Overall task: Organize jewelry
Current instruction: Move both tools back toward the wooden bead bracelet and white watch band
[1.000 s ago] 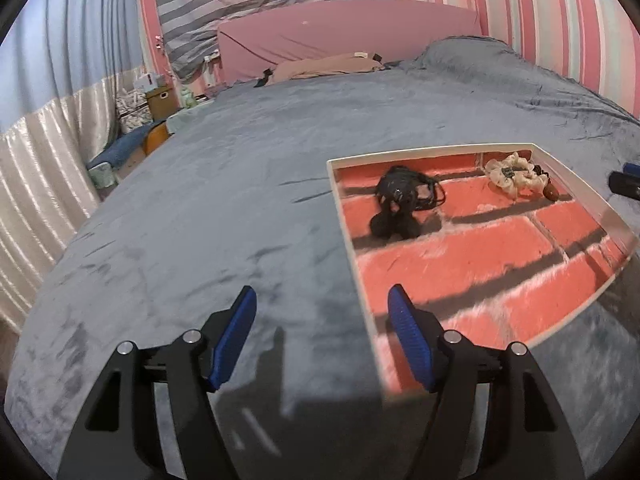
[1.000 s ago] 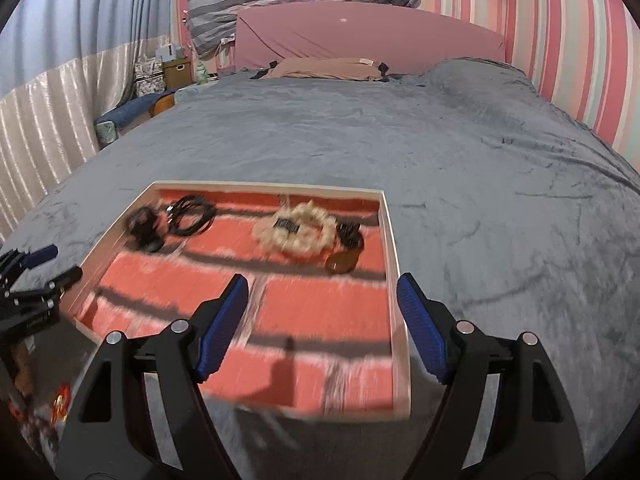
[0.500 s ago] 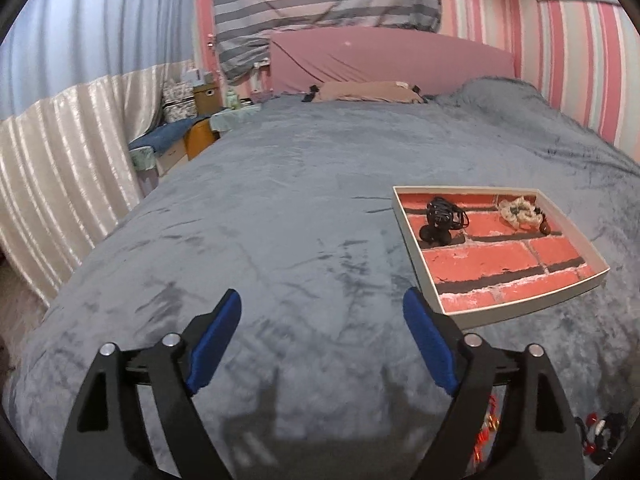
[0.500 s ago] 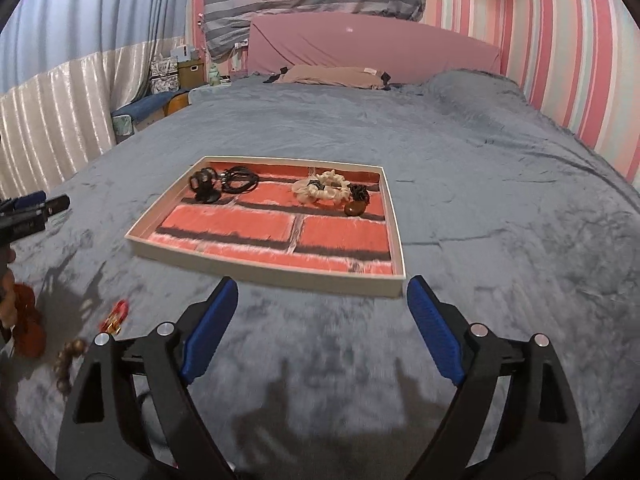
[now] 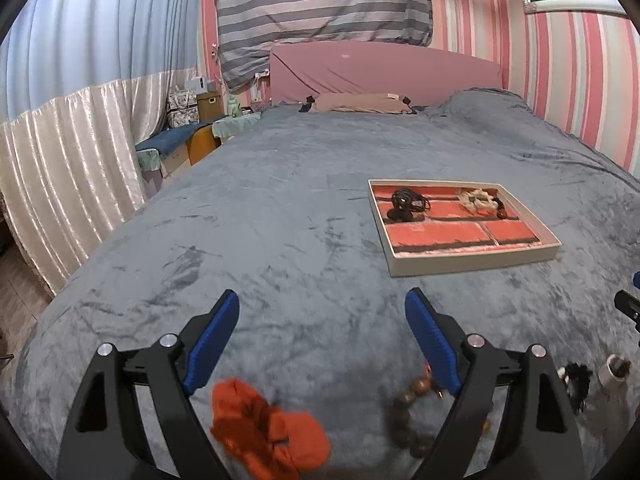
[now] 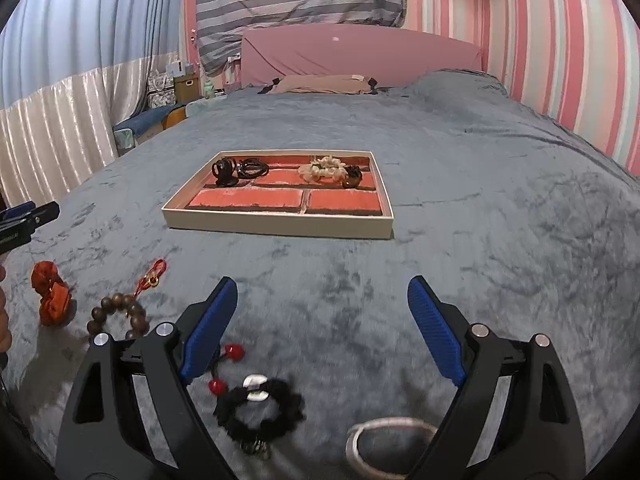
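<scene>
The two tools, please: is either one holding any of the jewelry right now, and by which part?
Nothing is held. The left tool and right tool stand open and empty above the blanket.

Premises: a home bedroom. Ahead of the fingers lies a wide bed (image 6: 460, 184) under a grey blanket, with a pink headboard (image 6: 360, 54) and pillow (image 6: 320, 84) beyond, pink striped wallpaper (image 6: 560, 60) to the right and curtains (image 5: 72, 140) to the left.
</scene>
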Available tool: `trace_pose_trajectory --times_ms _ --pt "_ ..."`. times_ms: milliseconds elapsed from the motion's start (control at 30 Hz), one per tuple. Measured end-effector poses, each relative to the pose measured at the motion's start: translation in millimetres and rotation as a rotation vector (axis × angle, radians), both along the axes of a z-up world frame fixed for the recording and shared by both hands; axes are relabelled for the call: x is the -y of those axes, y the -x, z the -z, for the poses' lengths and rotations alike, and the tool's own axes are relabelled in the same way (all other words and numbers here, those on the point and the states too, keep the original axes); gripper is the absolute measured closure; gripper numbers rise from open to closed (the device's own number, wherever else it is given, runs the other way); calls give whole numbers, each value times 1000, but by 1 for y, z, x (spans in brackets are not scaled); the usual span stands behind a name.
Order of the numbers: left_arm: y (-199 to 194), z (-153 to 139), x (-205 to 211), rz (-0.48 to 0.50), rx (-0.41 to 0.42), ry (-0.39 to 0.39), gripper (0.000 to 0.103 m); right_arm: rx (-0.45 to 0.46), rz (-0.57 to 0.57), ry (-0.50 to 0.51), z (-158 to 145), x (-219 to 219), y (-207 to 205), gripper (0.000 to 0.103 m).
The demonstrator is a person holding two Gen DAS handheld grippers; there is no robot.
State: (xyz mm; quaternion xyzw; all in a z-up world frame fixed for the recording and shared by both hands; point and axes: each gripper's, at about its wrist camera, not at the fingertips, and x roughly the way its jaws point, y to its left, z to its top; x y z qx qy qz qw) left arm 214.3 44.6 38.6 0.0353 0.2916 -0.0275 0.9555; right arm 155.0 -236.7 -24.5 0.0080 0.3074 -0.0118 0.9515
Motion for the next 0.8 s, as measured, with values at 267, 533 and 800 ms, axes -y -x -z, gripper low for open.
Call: trace_pose_trajectory --times_ms 267,533,800 --pt "32 13 13 15 -18 20 19 8 20 24 15 -13 27 18" --pt "36 48 30 49 -91 15 19 -22 35 48 48 -20 36 25" --pt "28 81 41 63 -158 -6 19 -71 32 35 69 -23 36 34"
